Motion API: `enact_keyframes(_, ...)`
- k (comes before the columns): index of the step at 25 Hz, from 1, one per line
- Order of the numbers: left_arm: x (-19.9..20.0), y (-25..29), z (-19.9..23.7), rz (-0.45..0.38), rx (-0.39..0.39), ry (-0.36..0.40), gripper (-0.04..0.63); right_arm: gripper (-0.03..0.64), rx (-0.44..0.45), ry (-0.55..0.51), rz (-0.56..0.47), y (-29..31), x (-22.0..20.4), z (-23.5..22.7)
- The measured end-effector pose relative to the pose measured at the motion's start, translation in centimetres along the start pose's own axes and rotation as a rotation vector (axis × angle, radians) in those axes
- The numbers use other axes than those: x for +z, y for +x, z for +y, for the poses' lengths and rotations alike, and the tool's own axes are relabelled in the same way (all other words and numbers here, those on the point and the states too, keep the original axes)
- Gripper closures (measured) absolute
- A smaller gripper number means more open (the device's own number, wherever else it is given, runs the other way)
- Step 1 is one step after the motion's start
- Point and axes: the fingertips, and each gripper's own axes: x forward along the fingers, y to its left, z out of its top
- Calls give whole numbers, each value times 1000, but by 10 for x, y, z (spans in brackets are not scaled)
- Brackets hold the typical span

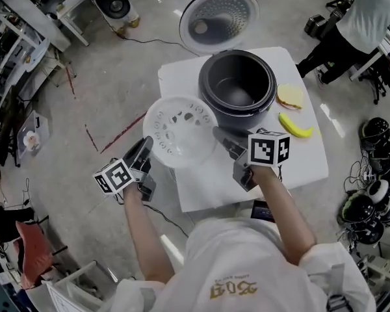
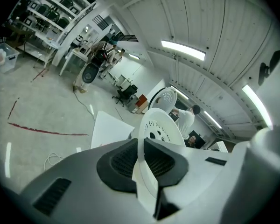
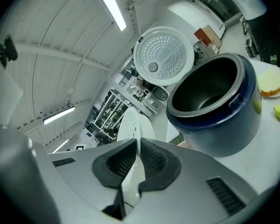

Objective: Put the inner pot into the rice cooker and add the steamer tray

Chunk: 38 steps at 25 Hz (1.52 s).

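The white perforated steamer tray (image 1: 180, 130) hangs above the table, held at both rims. My left gripper (image 1: 147, 149) is shut on its left edge, and the tray (image 2: 155, 133) stands edge-on between those pads. My right gripper (image 1: 222, 139) is shut on its right edge, with the tray (image 3: 133, 127) clamped in its pads. The dark rice cooker (image 1: 238, 90) stands just beyond the tray with the inner pot (image 1: 237, 91) seated inside and its lid (image 1: 219, 18) swung open behind. In the right gripper view the cooker (image 3: 214, 108) sits to the right.
The white table (image 1: 296, 168) holds a sandwich (image 1: 290, 97) and a banana (image 1: 295, 126) right of the cooker. A person (image 1: 357, 25) stands at the far right. Cables, helmets (image 1: 370, 197) and shelving surround the table on the floor.
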Motion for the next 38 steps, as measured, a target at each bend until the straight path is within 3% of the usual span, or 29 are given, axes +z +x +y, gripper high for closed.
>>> enact_keyframes(11, 26, 53, -58, 57, -53, 86, 529, 581, 23, 9, -108, -43, 69, -16)
enact_keyframes(15, 22, 82, -87, 81, -98, 85, 526, 583, 7, 4, -144, -60, 93, -34)
enact_keyframes(26, 27, 175, -134, 131, -122, 107, 523, 583, -33, 26, -214, -99, 168, -95)
enact_keyframes(38, 22, 209, -134, 154, -148, 110, 515, 583, -74, 53, -253, -101, 178, -129)
